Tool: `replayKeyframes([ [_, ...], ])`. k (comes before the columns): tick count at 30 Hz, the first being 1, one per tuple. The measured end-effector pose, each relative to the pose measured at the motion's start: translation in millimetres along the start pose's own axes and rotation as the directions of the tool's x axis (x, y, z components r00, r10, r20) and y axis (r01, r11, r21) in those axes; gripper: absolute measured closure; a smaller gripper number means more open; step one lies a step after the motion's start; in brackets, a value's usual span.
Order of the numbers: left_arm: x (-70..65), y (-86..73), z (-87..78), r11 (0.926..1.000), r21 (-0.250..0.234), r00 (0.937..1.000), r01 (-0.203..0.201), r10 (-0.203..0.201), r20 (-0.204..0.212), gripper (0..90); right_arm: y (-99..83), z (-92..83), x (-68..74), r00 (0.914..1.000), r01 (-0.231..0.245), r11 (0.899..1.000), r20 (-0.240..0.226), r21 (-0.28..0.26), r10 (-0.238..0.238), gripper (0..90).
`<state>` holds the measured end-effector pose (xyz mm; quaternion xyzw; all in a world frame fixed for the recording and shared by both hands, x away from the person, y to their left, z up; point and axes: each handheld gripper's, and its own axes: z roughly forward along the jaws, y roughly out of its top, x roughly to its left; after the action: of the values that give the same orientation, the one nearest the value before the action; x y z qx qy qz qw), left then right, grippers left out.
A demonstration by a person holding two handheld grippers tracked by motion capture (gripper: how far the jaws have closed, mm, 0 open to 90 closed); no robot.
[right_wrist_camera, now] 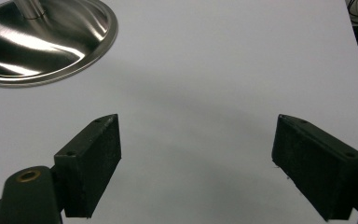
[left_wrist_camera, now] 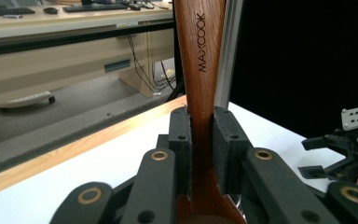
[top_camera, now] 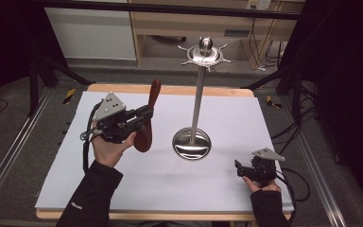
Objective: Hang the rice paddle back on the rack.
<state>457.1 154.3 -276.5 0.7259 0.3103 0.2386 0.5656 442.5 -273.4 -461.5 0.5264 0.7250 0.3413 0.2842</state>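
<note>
Wooden table (top_camera: 170,89) w/ white sheet (top_camera: 160,184) over most of top. Steel stand (top_camera: 192,143) sits on sheet approx centre, round base flat, pole upright.

We are holding our right gripper (right_wrist_camera: 198,163) with jaws wide apart over the white table (right_wrist_camera: 223,70), near the steel stand base (right_wrist_camera: 42,42).

a steel stand (top_camera: 198,94) rises upright from the middle of the white table (top_camera: 123,189), its round dished base (top_camera: 192,144) flat on the top, a spoked crown and knob (top_camera: 205,51) up high toward the far edge. beyond that edge, wooden desks (top_camera: 194,21). dark cables (top_camera: 293,127) off the right edge.
</note>
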Motion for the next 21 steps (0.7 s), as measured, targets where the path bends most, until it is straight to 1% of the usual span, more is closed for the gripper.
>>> replayKeyframes([
  [5,-0.8,6.4,1.0,1.0,-0.004,1.0,-0.002,0.002,0.007,78.4,0.1,0.0,-0.1,1.0,-0.001,1.0,-0.001,-0.001,0.001,15.8],
  [8,-1.8,9.6,2.5,0.9999,-0.011,0.9997,0.006,-0.006,0.023,78.4,0.1,0.1,0.1,1.0,-0.001,1.0,-0.001,-0.001,0.001,15.8],
  [13,-4.9,14.9,4.9,0.9997,-0.023,0.9996,0.005,-0.004,0.027,78.4,0.1,-0.1,0.2,1.0,-0.005,1.0,0.002,0.001,0.005,15.8],
  [17,-7.3,20.7,5.7,0.9995,-0.032,0.9996,-0.005,0.006,0.029,78.4,0.0,-0.2,0.4,1.0,-0.005,1.0,0.001,0.002,0.005,15.8],
  [21,-8.6,25.2,7.5,0.9993,-0.038,0.9995,-0.003,0.004,0.03,78.4,0.1,0.0,0.0,1.0,-0.001,1.0,-0.001,-0.001,0.001,15.8],
])
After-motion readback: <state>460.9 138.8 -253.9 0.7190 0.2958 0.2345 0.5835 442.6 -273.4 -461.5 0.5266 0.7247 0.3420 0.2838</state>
